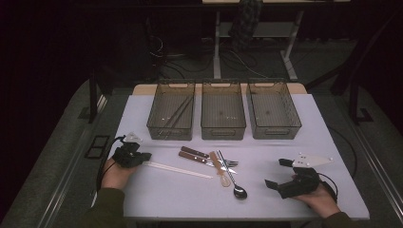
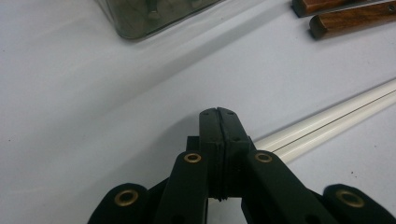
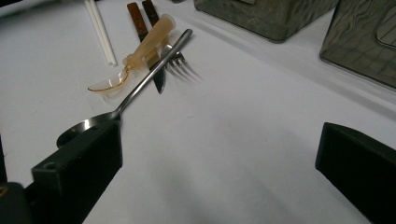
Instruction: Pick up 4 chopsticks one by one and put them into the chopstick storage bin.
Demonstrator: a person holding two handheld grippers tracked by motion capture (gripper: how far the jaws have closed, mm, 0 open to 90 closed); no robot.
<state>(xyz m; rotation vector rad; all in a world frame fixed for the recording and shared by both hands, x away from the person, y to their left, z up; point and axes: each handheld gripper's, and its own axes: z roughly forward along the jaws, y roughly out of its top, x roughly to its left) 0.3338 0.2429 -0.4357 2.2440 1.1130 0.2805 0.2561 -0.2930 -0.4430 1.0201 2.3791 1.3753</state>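
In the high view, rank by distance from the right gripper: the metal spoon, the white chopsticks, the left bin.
From the right gripper:
1. Metal spoon, just to its left, bowl end nearest.
2. White chopsticks, farther left, by the left gripper.
3. Left bin, far back at the left.

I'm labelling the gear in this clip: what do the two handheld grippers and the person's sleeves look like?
Both the left gripper and right gripper are black with blocky jaws. Each carries a pale three-cornered plate and trails a black cable. Brass-coloured rivets dot the left one's linkage. The sleeves are dark olive green.
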